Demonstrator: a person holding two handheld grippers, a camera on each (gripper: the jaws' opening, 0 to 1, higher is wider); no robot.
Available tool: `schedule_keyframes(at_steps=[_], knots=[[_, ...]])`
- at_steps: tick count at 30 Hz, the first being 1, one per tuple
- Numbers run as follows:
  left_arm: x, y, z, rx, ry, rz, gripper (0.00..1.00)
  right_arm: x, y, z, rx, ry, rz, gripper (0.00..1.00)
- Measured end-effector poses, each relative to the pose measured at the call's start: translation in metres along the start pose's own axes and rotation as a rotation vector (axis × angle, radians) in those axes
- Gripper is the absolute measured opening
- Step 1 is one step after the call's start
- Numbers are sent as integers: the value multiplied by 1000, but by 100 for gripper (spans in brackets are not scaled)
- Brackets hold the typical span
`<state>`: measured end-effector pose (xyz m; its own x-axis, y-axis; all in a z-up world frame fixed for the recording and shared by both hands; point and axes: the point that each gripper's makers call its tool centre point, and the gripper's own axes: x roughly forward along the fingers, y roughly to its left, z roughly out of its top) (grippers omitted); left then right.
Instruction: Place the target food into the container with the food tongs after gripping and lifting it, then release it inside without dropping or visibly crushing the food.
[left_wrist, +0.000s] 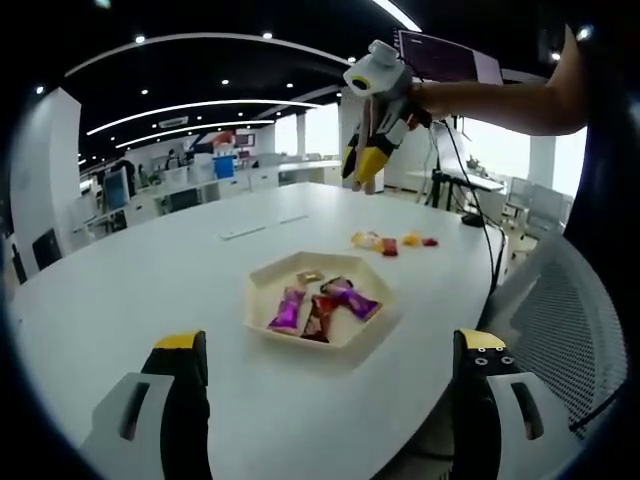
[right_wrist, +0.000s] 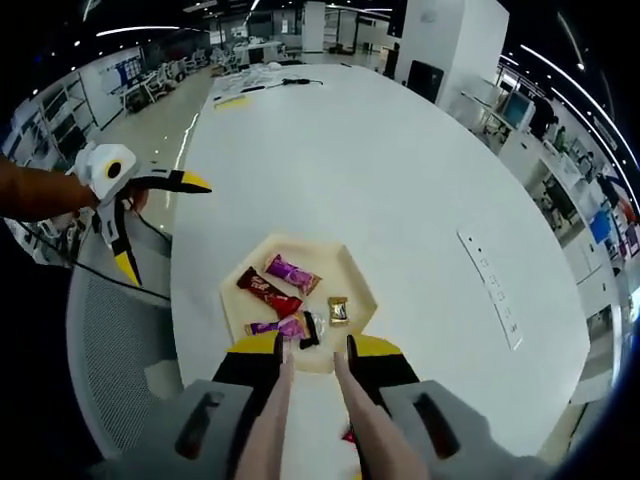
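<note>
left gripper (left_wrist: 325, 365): own jaws rise at the bottom of the left gripper view, yellow-tipped, set wide apart, nothing between them; in the right gripper view it (right_wrist: 160, 225) hangs at left over the chair side, jaws spread.
right gripper (right_wrist: 312, 352): jaws closed on the food tongs (right_wrist: 310, 410), whose two pale arms run up from the bottom and end just at the near rim of the tray; in the left gripper view it (left_wrist: 368, 160) is held high above the table by a bare arm, well apart from the tray.
tray (left_wrist: 262, 285): pale hexagonal container on the white table, just beyond the left jaws; in the right gripper view (right_wrist: 232, 290) it sits directly ahead of the tong tips.
tray contents: purple wrapped bar (right_wrist: 292, 273), dark red wrapped bar (right_wrist: 268, 292), small gold-wrapped sweet (right_wrist: 338, 311), another purple piece nearest the tongs.
loose sweets (left_wrist: 392, 242): small yellow and red wrapped pieces on the table beyond the tray, apart from both grippers.
table (left_wrist: 150, 270): white, long.
mesh chair (left_wrist: 560, 330): grey, beside the table edge.
background: open office, desks, ceiling light strips.
</note>
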<state>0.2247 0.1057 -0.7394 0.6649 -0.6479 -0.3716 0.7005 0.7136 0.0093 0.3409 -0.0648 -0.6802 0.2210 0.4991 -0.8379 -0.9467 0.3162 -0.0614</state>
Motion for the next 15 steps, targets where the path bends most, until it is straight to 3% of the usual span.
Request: schedule_keyframes(at_steps=[15], knots=[[0,1,-2,0,8,2,99,-25,-21,-54,56,13,-50,25]])
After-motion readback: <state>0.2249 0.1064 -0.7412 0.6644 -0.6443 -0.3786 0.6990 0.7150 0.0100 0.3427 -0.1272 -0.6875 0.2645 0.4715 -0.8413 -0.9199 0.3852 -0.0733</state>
